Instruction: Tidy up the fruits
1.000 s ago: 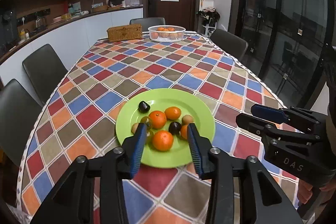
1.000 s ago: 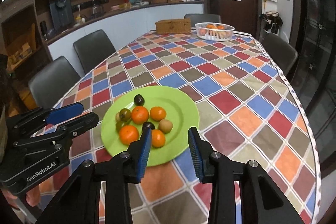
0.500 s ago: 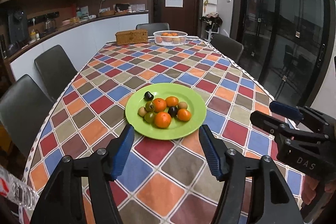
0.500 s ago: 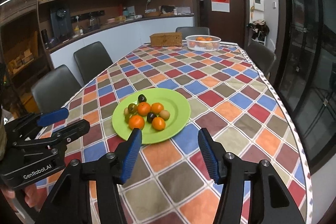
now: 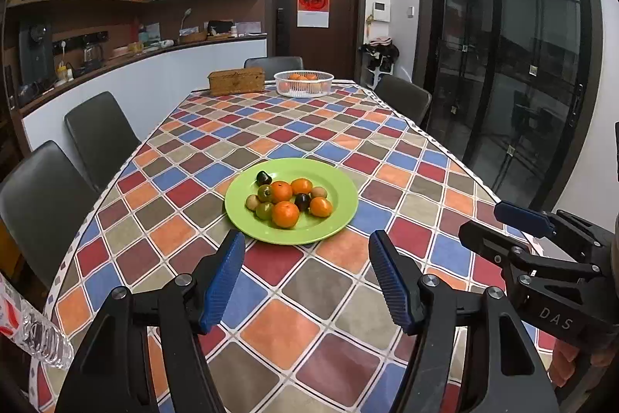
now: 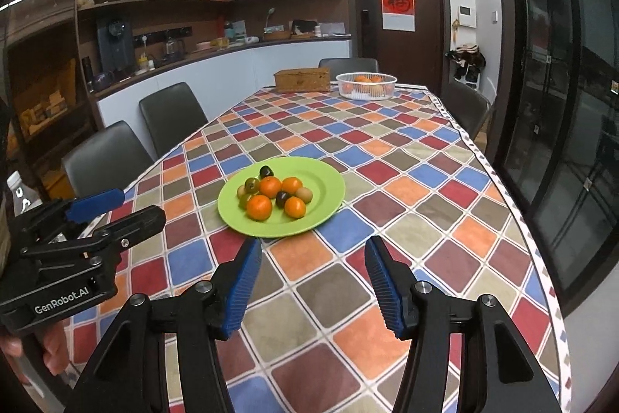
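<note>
On our checkered table (image 5: 348, 126), green plate (image 5: 340, 215) of fruit (image 5: 285, 214), our left gripper (image 5: 305, 277) opening, empty, our right gripper (image 6: 311, 281) parted, empty.

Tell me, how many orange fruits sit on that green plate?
4 on the green plate: one mid-left, one beside it at the far side, one at the near edge of the pile, one near right. None seems hidden.

"DAS" marks the right gripper (image 5: 514, 231); "GenRobot.AI" marks the left gripper (image 6: 116, 208).
</note>
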`<move>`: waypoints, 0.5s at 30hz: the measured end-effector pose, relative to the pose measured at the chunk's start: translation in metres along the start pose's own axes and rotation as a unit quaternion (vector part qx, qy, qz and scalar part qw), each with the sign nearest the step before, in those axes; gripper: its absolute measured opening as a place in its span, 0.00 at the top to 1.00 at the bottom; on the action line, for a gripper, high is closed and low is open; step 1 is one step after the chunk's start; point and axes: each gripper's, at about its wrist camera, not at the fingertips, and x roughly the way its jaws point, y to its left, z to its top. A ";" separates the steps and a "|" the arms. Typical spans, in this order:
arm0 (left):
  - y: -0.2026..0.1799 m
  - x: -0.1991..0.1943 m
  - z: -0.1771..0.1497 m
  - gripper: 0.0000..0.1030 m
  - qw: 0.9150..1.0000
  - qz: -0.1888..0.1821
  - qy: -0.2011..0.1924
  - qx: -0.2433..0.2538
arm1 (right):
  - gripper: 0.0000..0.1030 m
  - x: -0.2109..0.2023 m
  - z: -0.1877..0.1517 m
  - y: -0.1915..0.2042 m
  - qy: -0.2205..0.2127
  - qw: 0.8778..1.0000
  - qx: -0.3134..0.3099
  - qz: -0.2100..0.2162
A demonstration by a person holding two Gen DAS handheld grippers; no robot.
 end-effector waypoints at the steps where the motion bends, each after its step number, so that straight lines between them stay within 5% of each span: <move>1: -0.001 -0.002 -0.001 0.36 1.000 0.002 -0.002 0.001 | 0.45 -0.002 -0.001 0.000 -0.001 1.000 0.002 0.001; 15: -0.005 -0.022 -0.012 0.33 1.000 0.007 -0.020 0.004 | 0.45 -0.023 -0.014 0.002 -0.014 1.000 0.003 -0.005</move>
